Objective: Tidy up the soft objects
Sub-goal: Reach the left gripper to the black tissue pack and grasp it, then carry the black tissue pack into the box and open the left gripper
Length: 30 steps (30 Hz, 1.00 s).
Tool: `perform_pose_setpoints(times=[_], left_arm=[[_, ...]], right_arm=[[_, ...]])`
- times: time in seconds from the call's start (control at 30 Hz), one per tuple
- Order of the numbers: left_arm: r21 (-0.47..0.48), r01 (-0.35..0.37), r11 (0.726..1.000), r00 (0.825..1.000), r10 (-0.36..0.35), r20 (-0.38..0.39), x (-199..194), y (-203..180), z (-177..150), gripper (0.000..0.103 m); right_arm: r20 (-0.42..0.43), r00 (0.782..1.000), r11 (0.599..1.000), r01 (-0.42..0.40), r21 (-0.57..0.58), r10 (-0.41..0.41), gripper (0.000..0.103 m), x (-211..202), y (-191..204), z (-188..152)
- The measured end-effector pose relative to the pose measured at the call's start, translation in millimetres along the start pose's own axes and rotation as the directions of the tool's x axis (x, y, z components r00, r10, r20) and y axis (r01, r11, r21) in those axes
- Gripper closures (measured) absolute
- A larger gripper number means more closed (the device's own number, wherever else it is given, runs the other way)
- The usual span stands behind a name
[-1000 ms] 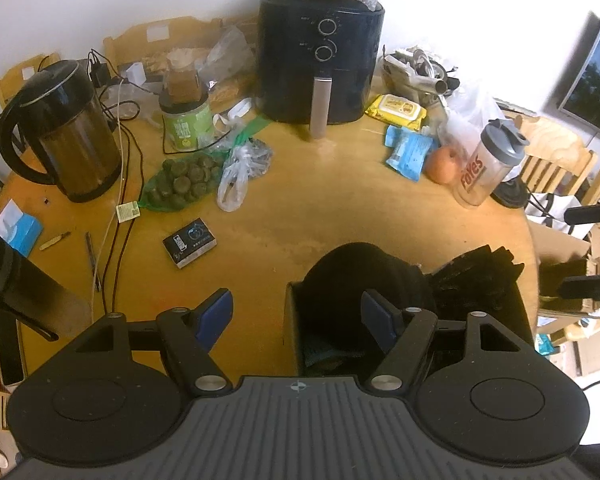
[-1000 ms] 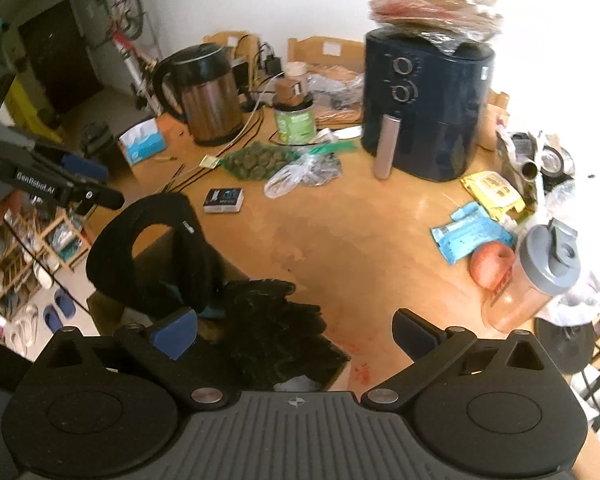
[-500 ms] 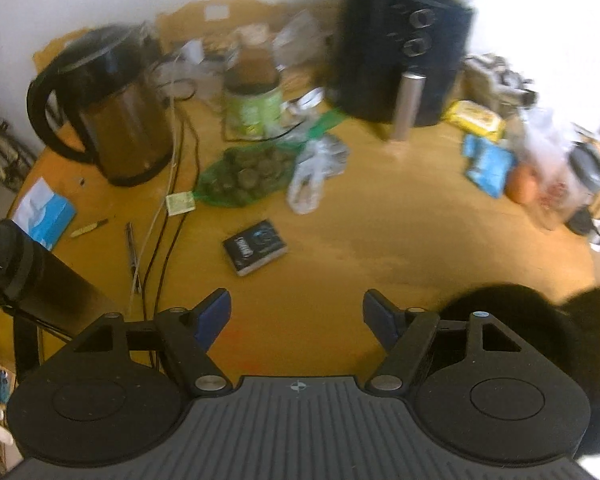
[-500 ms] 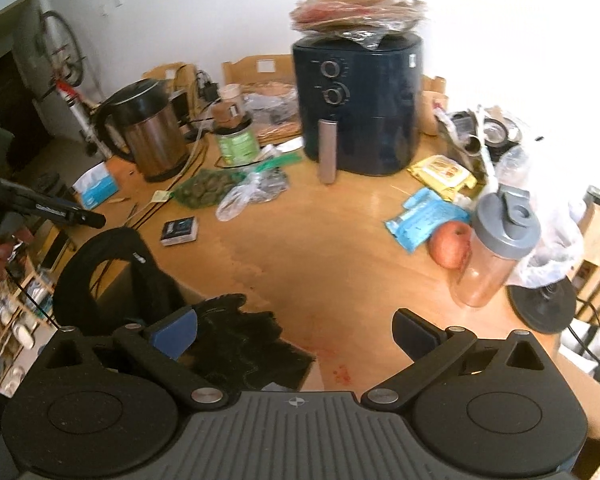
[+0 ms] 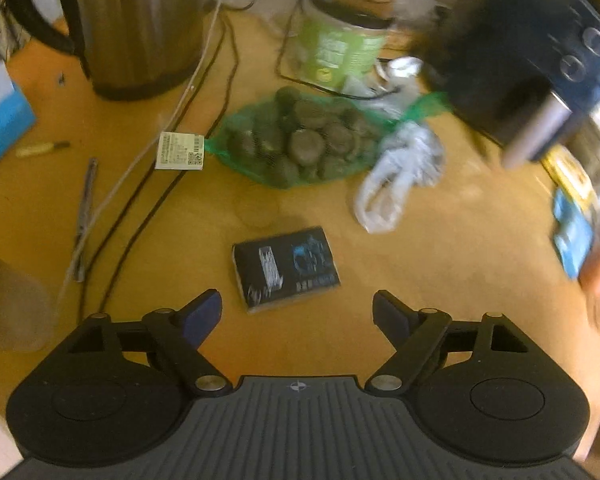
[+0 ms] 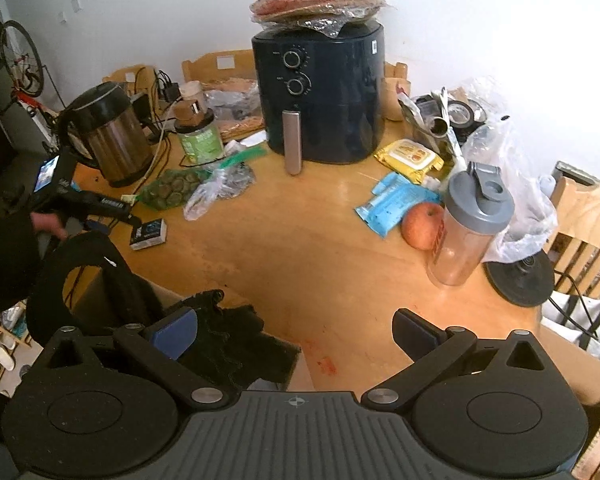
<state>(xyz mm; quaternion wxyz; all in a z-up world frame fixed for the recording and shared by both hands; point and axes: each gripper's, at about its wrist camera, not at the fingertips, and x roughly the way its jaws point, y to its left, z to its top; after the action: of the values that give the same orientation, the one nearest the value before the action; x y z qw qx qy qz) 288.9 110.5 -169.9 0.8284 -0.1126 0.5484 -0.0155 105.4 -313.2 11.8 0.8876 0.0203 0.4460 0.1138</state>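
A black cap [image 6: 80, 268] and black gloves [image 6: 236, 332] sit in an open cardboard box [image 6: 292, 364] at the table's near left edge, seen in the right wrist view. My right gripper [image 6: 296, 330] is open and empty, just above the gloves and the box's right side. My left gripper [image 5: 298, 312] is open and empty, low over the table just short of a small black packet [image 5: 286, 268]. The left gripper also shows in the right wrist view [image 6: 136, 220], beside the packet [image 6: 150, 233]. The box is out of the left wrist view.
On the wooden table [image 6: 300, 248] stand a kettle [image 6: 108, 136], a black air fryer [image 6: 320, 96], a green jar [image 6: 200, 140], a green net bag of dark round things [image 5: 304, 140], cables [image 5: 148, 184], a crumpled plastic bag [image 5: 400, 172], an apple [image 6: 422, 226] and a shaker bottle [image 6: 468, 228].
My left gripper has swung left away from the box and dropped low toward the black packet. The right gripper has pulled back and risen a little; both stay open.
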Motion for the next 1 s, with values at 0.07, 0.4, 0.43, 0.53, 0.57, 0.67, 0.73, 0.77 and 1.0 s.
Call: perform_pose_setpoints(times=[0.07,0.4,0.43,0.53,0.57,0.67,0.73,0.77,1.0], left_arm=[[-0.041,0.012,0.999,1.0,-0.012,-0.006,15,4,9,0.019],[-0.156,-0.036,0.987,0.995,0.02,-0.102,67,14,29,0.019],[-0.157,-0.036,0.987,0.994,0.019,-0.108,69,14,29,0.019],[-0.146,-0.051,0.988,0.992,0.034,-0.12,74,12,29,0.02],[-0.139,-0.057,0.989,0.993,0.042,-0.114,73,10,28,0.02],[-0.117,-0.087,0.989,0.991,0.074,-0.111,75,4,27,0.028],[-0.102,-0.115,0.988,0.989,0.104,-0.102,72,1,24,0.032],[-0.095,-0.115,0.989,0.989,0.105,-0.102,72,0,24,0.032],[-0.039,-0.06,0.997,0.995,0.057,-0.079,45,-9,21,0.033]], right_arm=[[-0.003,1.0,1.0,0.01,0.005,-0.01,0.0,0,1,-2],[-0.005,0.998,0.996,0.057,0.064,-0.057,0.0,-7,-2,-9],[-0.005,0.998,0.996,0.06,0.068,-0.06,0.0,-8,-2,-10],[-0.008,0.998,0.995,0.068,0.075,-0.068,0.0,-9,-3,-12],[-0.008,0.998,0.995,0.07,0.076,-0.069,0.0,-10,-3,-13],[-0.007,0.997,0.994,0.073,0.081,-0.072,0.0,-10,-4,-14],[-0.007,0.997,0.994,0.074,0.083,-0.073,0.0,-10,-4,-15],[-0.006,0.997,0.994,0.073,0.085,-0.073,0.0,-10,-4,-15],[-0.001,0.998,0.996,0.058,0.071,-0.058,0.0,-10,-3,-14]])
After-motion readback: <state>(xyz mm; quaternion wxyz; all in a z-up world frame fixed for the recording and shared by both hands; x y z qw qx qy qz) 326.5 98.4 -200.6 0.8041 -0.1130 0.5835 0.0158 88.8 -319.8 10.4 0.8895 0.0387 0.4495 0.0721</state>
